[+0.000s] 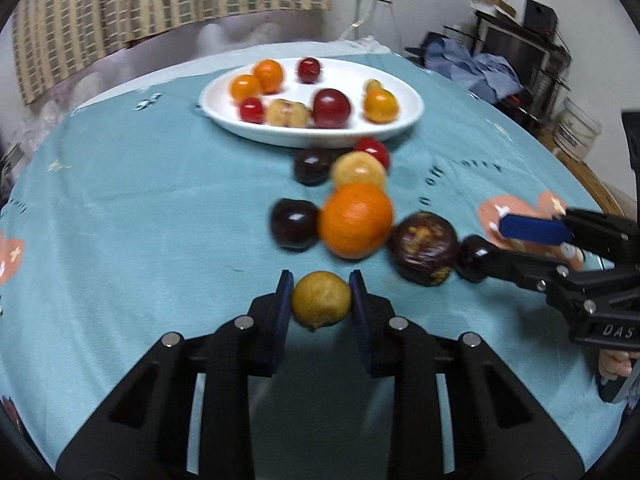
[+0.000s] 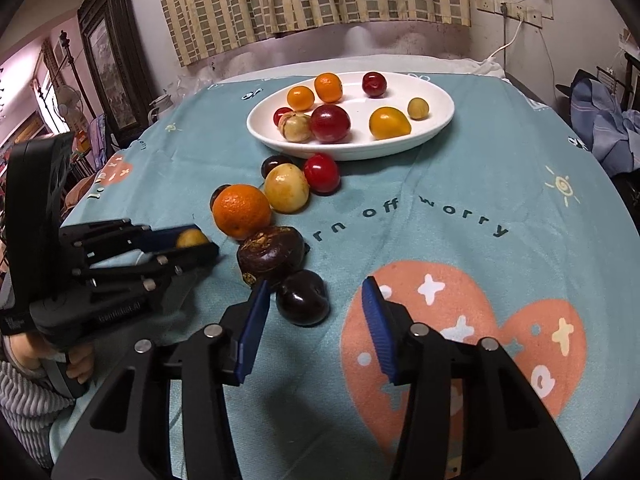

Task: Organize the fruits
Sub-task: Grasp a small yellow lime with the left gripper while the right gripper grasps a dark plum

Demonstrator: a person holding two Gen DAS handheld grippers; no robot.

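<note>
The small yellow-brown fruit (image 1: pixel 321 299) sits squeezed between the blue pads of my left fingers (image 1: pixel 321 300), low over the teal cloth on the desk (image 1: pixel 140 216), at the near end of the loose cluster. My grip on it looks square, a pad on each flank, so I judge this to be the pickup step of one more transfer to the white plate (image 1: pixel 412 116).

Just beyond it lie the orange (image 1: pixel 355 220), a dark plum (image 1: pixel 294 223) touching its left side, and the brown, scabby round fruit (image 1: pixel 424 249) to its right. Further on, a pale yellow fruit (image 1: pixel 359 171), a red one (image 1: pixel 374 151) and another dark one (image 1: pixel 311 166) crowd against the plate's near edge. The plate already holds eight or so pieces, red, orange and yellow.

My right fingers (image 2: pixel 316 316) stand apart and clamp nothing; a dark plum (image 2: pixel 303 297) lies just ahead of them, nearer the left pad (not yet properly between the two).

Next, I think, the left hand should lift straight up before travelling, since the orange sits directly in the path, then set the fruit down in a bare patch of the plate. The right wants to shift slightly left to centre its plum.
</note>
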